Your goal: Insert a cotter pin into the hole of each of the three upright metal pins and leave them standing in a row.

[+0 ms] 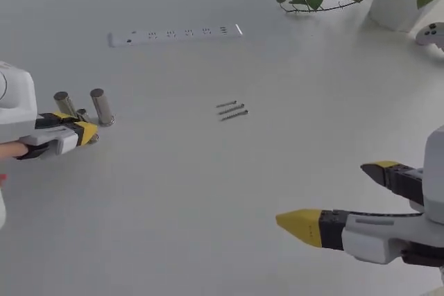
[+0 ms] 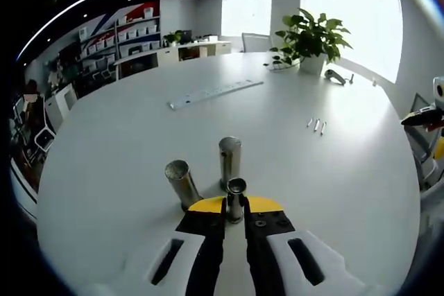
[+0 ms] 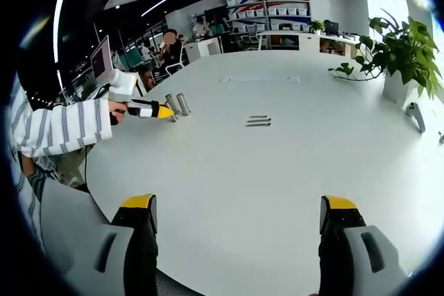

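Two yellow-tipped grippers are working well apart. The left gripper [image 2: 236, 209] is pinching the nearest of the three upright grey metal cylinder pins [image 2: 229, 157] between pressed-in jaws. The right gripper [image 1: 320, 194] is hovering with jaws spread, carrying nothing. Three thin metal cotter pins [image 1: 232, 109] are lying side by side mid-table, uninserted, so steadying the first pin is seemingly under way. Next, the right gripper is going to need one cotter pin, lined up with that pin's hole. A broad white tabletop [image 1: 208, 192] is bearing everything inside a bright open office, and a leafy potted plant [image 1: 399, 8] and a white power strip [image 1: 173, 34] are sitting far off.
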`<state>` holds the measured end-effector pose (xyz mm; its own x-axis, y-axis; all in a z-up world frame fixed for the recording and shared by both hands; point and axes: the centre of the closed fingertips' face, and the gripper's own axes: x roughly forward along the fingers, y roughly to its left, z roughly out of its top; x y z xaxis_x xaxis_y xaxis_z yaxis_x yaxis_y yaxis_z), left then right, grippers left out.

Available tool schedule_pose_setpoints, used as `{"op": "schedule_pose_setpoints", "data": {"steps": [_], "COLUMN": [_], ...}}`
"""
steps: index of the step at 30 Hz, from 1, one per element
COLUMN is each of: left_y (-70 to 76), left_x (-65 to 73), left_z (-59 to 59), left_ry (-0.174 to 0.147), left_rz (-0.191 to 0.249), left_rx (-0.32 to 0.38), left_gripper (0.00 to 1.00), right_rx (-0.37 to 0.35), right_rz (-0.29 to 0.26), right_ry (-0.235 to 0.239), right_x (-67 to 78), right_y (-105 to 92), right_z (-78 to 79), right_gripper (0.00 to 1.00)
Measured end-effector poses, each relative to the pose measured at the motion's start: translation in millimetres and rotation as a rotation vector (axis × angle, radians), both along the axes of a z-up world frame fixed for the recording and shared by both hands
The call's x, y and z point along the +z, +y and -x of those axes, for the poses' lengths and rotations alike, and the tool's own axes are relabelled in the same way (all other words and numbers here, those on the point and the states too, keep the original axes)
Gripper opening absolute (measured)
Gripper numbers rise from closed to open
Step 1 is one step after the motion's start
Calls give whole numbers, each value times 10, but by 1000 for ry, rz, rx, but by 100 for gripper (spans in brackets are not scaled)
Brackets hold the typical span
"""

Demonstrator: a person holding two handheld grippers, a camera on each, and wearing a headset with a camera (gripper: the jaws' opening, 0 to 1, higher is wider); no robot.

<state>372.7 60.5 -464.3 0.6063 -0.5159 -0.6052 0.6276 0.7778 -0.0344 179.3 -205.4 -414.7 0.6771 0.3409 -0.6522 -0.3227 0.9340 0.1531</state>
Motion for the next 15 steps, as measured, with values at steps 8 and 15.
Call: {"op": "schedule_pose_setpoints", "data": {"steps": [8,15], "left_y": [20,106], "left_x": [-6,-1], "left_z": [18,-15], "left_ry": [13,-8], "left_rz": [5,-41], "left_rx": [1,45], "left_gripper": [6,5], "right_rx": [2,2], "right_rz": [-2,1], "right_ry": [1,-2], "right_x": [-5,4], "right_y": [16,16], "right_z": [12,6], "right_gripper": [96,96]}}
